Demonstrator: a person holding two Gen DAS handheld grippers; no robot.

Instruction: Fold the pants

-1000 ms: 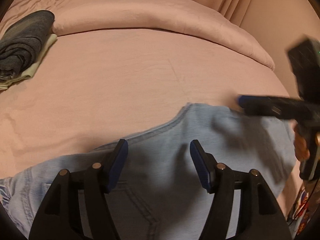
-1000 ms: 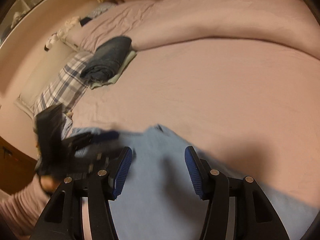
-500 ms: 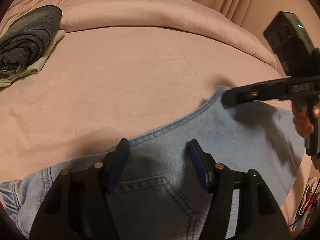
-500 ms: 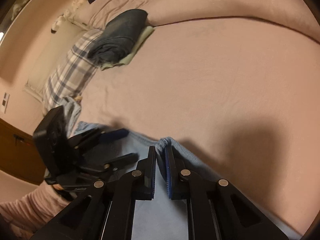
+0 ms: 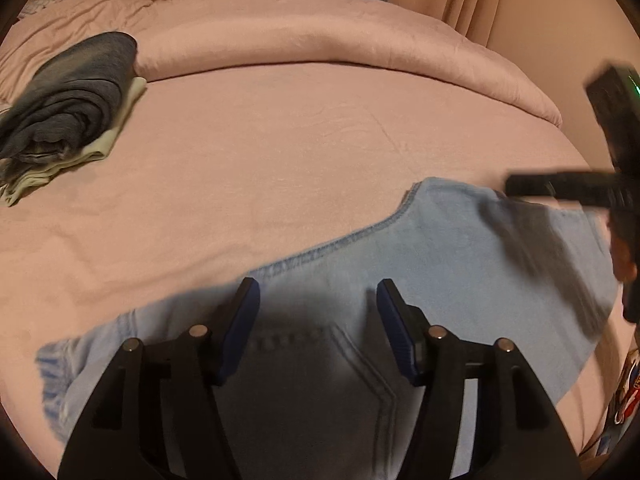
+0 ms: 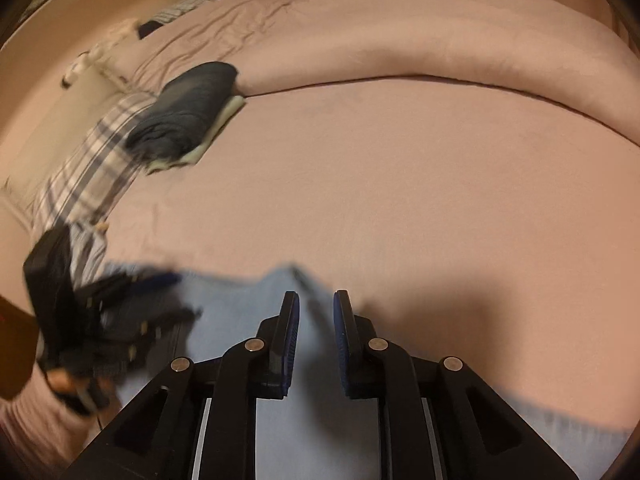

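Note:
Light blue jeans (image 5: 440, 248) lie flat on the pink bed sheet (image 5: 260, 152), back pocket up, near the front edge. My left gripper (image 5: 316, 300) is open and empty, just above the pocket area. My right gripper (image 6: 316, 308) is partly open with a narrow gap over the jeans' far corner (image 6: 280, 280); it holds nothing. The right gripper shows blurred at the right of the left wrist view (image 5: 560, 188), over the jeans' right end. The left gripper shows blurred at the left of the right wrist view (image 6: 112, 304).
A folded dark garment on a pale green one (image 5: 68, 112) sits at the far left of the bed. A rolled pink duvet (image 5: 320, 40) runs along the back. A plaid pillow (image 6: 84, 172) lies at the left. Curtains hang behind.
My right gripper was shut on the jeans' corner half a second ago; now its jaws have parted and the corner lies on the bed. The left gripper stayed open over the pocket.

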